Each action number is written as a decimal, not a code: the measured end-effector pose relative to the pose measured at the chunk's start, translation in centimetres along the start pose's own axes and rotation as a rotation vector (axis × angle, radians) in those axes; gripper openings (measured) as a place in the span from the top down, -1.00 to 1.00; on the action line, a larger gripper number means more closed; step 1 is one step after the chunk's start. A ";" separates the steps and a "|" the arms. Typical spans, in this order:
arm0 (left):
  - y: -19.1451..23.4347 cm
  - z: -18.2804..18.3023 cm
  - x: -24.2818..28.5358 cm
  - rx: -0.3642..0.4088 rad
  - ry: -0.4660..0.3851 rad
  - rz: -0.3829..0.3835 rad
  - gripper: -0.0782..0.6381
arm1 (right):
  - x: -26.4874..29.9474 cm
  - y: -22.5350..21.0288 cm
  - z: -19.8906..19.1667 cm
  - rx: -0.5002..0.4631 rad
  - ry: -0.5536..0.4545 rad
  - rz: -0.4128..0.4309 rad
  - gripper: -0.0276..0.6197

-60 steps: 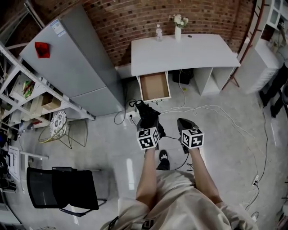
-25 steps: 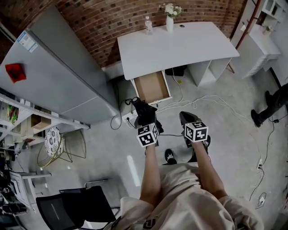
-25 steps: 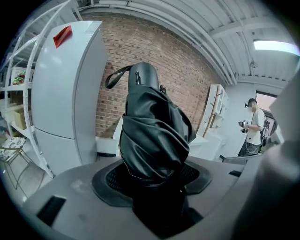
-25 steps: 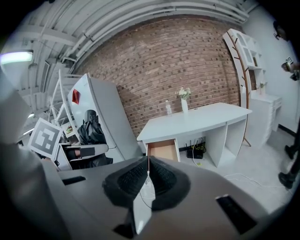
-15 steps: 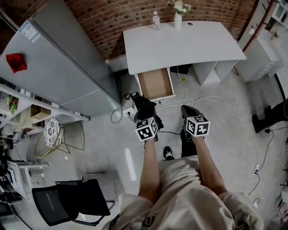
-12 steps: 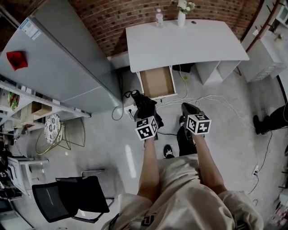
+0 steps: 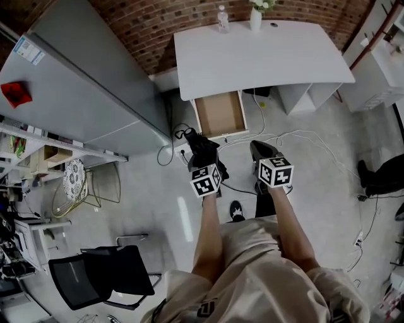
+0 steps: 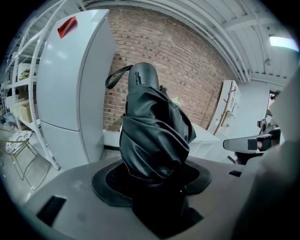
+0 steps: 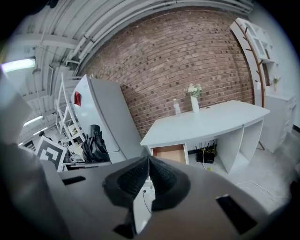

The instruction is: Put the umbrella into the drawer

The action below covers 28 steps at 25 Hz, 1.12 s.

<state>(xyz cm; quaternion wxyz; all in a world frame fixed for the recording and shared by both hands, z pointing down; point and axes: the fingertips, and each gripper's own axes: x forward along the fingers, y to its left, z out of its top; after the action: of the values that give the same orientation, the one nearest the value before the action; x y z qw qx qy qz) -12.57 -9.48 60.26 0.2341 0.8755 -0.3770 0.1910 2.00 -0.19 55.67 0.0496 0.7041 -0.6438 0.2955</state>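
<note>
Clamping the folded black umbrella [image 8: 154, 136] low on its bundled canopy, the left gripper [image 8: 152, 180] has its jaws pressed against the fabric from both sides, and the umbrella's handle [image 8: 143, 77] points away from the camera. In the head view this gripper [image 7: 207, 165] is held out above the grey floor [image 7: 158, 208]. The umbrella [image 7: 201, 146] points toward the open drawer [image 7: 219, 115] but is well short of it, over the cables [image 7: 252, 142] lying on the floor. The drawer is pulled out from under the left end of the white desk [image 7: 265, 57] and shows its wooden bottom. The right gripper [image 9: 149, 161] has its jaws closed together with nothing between them. In the head view the right gripper [image 7: 260, 151] hangs just beside the left one. A bottle [image 7: 222, 17] and a vase of flowers [image 7: 255, 16] stand at the desk's back edge by the brick wall [image 7: 145, 25]. A grey refrigerator [image 7: 82, 88] stands left of the desk.
</note>
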 end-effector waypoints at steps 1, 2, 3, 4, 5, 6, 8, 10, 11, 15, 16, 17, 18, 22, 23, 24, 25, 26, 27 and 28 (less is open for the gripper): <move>-0.2 -0.1 0.5 0.003 0.006 0.002 0.10 | 0.4 -0.6 0.1 0.000 0.002 0.003 0.70; -0.3 -0.2 1.2 0.005 0.012 0.006 0.10 | 1.1 -1.1 0.4 0.001 0.003 0.009 0.70; -0.4 0.0 1.9 0.005 0.015 0.013 0.10 | 1.9 -1.5 0.8 0.000 0.006 0.018 0.70; -0.3 0.4 2.8 0.003 0.014 0.024 0.10 | 2.9 -2.0 1.5 -0.003 0.008 0.029 0.70; -0.1 0.9 3.6 -0.002 0.009 0.038 0.10 | 3.9 -2.3 2.3 -0.009 0.012 0.038 0.70; 0.0 1.4 4.2 -0.009 0.003 0.053 0.10 | 4.7 -2.7 3.2 -0.014 0.014 0.046 0.70; 0.1 2.3 5.1 -0.029 -0.004 0.082 0.10 | 5.8 -3.2 5.1 -0.022 0.011 0.069 0.70; 0.1 3.2 5.9 -0.046 -0.010 0.109 0.10 | 6.9 -3.7 7.0 -0.041 0.007 0.097 0.70; 0.1 3.7 6.3 -0.052 -0.019 0.122 0.10 | 7.5 -4.0 7.9 -0.052 0.004 0.110 0.70; 0.0 6.3 7.7 -0.079 -0.072 0.167 0.10 | 10.0 -5.4 10.4 -0.032 0.003 0.166 0.70; 0.1 7.0 8.0 -0.086 -0.084 0.182 0.10 | 10.6 -5.6 11.1 -0.020 -0.002 0.183 0.70; 0.2 7.6 8.4 -0.093 -0.094 0.198 0.10 | 11.2 -5.7 11.7 -0.013 -0.008 0.201 0.70; 0.2 8.1 8.8 -0.102 -0.102 0.212 0.10 | 11.7 -5.9 12.4 -0.013 -0.011 0.220 0.70; -0.2 8.4 10.5 -0.142 -0.098 0.257 0.10 | 13.2 -6.5 14.6 -0.080 0.006 0.294 0.70; -0.4 8.4 11.0 -0.152 -0.096 0.265 0.10 | 13.6 -6.8 15.3 -0.099 0.004 0.310 0.70; -0.5 8.5 11.5 -0.166 -0.101 0.276 0.10 | 14.0 -7.1 16.1 -0.114 -0.001 0.327 0.70; -0.7 8.8 12.0 -0.182 -0.114 0.288 0.10 | 14.5 -7.5 16.8 -0.128 -0.007 0.345 0.70; -0.8 9.2 12.4 -0.202 -0.134 0.300 0.10 | 14.8 -7.8 17.2 -0.141 -0.011 0.362 0.70; -1.0 9.6 12.7 -0.224 -0.154 0.312 0.10 | 15.0 -8.2 17.5 -0.152 -0.010 0.378 0.70; -1.3 9.9 13.0 -0.247 -0.173 0.322 0.10 | 15.1 -8.7 17.4 -0.158 -0.004 0.390 0.70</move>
<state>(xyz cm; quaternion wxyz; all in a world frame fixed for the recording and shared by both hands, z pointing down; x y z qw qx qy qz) -1.67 -21.54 58.49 0.2730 0.7819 -0.5510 0.1025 16.17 -19.87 51.36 0.0453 0.5605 -0.7892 0.2469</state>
